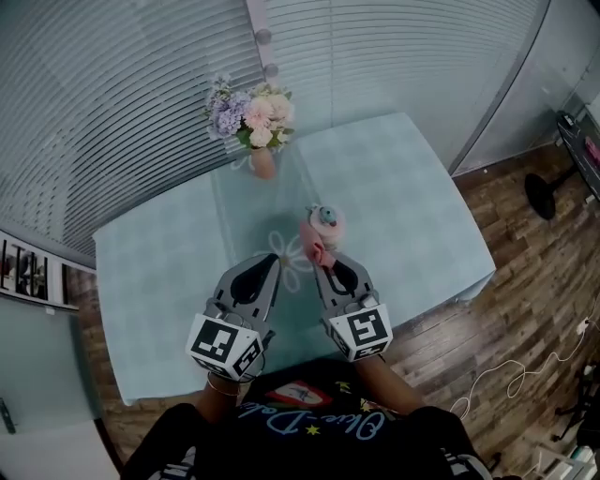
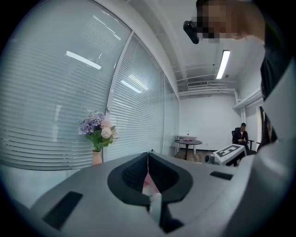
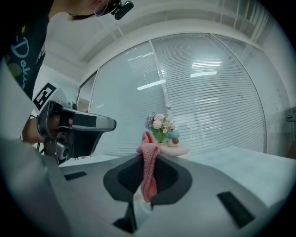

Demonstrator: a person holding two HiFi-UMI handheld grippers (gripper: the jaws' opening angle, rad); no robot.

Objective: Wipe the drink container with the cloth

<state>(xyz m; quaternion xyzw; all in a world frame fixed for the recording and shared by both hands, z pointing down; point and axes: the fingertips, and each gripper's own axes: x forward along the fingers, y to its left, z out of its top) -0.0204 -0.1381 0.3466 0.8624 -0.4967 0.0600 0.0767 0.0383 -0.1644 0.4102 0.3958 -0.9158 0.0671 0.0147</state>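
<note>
Cloth (image 3: 148, 167) pinched in right tongs (image 1: 321, 257) — drink container (image 1: 325, 225) just ahead; left tongs (image 1: 271, 262) pressed together

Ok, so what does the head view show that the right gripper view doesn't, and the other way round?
Only the head view shows the wooden floor, the white cable lying on it, and the table's whole outline. Only the right gripper view shows, close up, the right gripper shut on the pink cloth, plus the head camera above. Both show that cloth, the flowers, the drink container and the left gripper.
</note>
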